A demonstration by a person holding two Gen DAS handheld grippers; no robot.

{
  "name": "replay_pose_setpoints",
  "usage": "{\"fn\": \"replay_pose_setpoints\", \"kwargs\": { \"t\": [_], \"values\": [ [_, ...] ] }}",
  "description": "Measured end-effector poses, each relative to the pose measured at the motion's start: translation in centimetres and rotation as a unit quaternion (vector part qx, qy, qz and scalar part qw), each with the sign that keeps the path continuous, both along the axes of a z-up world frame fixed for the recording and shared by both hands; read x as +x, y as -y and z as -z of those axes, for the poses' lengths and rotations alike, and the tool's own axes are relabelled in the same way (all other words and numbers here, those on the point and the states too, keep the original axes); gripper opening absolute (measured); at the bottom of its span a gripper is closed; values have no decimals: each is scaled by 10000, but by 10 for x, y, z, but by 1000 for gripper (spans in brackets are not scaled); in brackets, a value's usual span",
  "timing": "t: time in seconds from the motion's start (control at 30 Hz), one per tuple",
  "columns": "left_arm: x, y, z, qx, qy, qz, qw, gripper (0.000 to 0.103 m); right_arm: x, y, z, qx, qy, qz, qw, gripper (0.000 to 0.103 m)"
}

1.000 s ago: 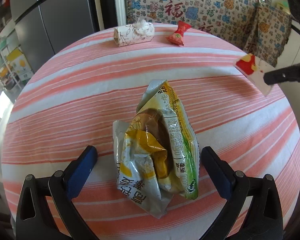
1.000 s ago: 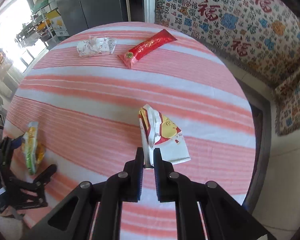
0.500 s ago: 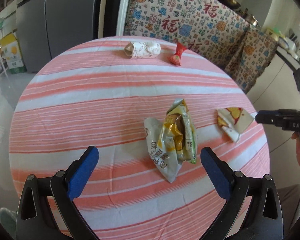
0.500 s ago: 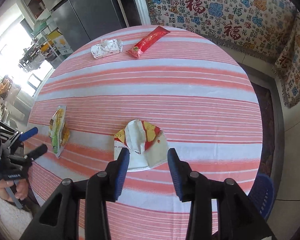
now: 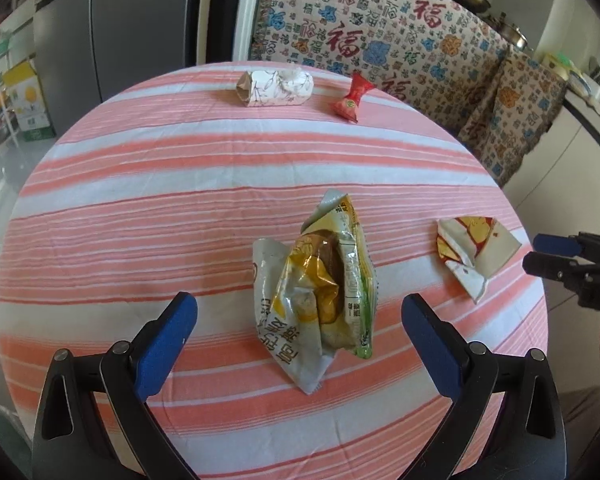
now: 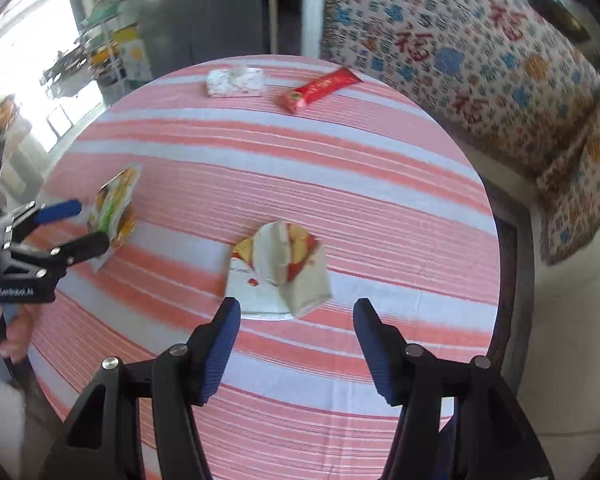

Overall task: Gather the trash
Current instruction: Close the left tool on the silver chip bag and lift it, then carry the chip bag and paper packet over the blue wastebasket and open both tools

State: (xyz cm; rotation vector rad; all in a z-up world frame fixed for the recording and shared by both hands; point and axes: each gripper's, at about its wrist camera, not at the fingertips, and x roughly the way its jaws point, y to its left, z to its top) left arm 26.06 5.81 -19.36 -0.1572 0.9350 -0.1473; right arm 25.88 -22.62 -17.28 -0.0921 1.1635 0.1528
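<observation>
A crumpled yellow and silver snack bag (image 5: 320, 300) lies on the round striped table (image 5: 180, 216), just ahead of my open, empty left gripper (image 5: 298, 312); it also shows in the right wrist view (image 6: 114, 208). A white and red wrapper (image 6: 278, 270) lies just ahead of my open, empty right gripper (image 6: 296, 312); it also shows in the left wrist view (image 5: 474, 250). At the far edge lie a white floral tissue pack (image 5: 274, 88) and a red wrapper (image 5: 352, 98).
A patterned cloth (image 5: 400, 40) covers the furniture behind the table. A grey fridge (image 5: 112, 28) stands at the back left. The table's edge is close under both grippers. The right gripper shows at the right edge of the left wrist view (image 5: 540, 254).
My right gripper has let go of the white and red wrapper, opened wide and drawn back. My left gripper pulled back from the snack bag, then came closer again, still open.
</observation>
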Motion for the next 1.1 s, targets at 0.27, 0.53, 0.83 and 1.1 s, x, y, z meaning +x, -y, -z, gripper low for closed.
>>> {"fn": "replay_pose_setpoints", "kwargs": {
  "t": [0.27,0.53,0.83,1.1],
  "values": [
    [5,6,5,-7,-47,-21,10000,74,28,37,37,1390,-161,654,9880,60],
    [1,10,-5,-167,76,168,9997,30,14,11,12,703,337,257,9966,5],
    [-26,46,-30,-357,298,579,9972,28,-37,25,-38,192,857,193,9960,5],
    [-44,115,-59,-406,430,1070,9925,28,-71,78,-58,76,1064,620,9924,5]
  ]
}}
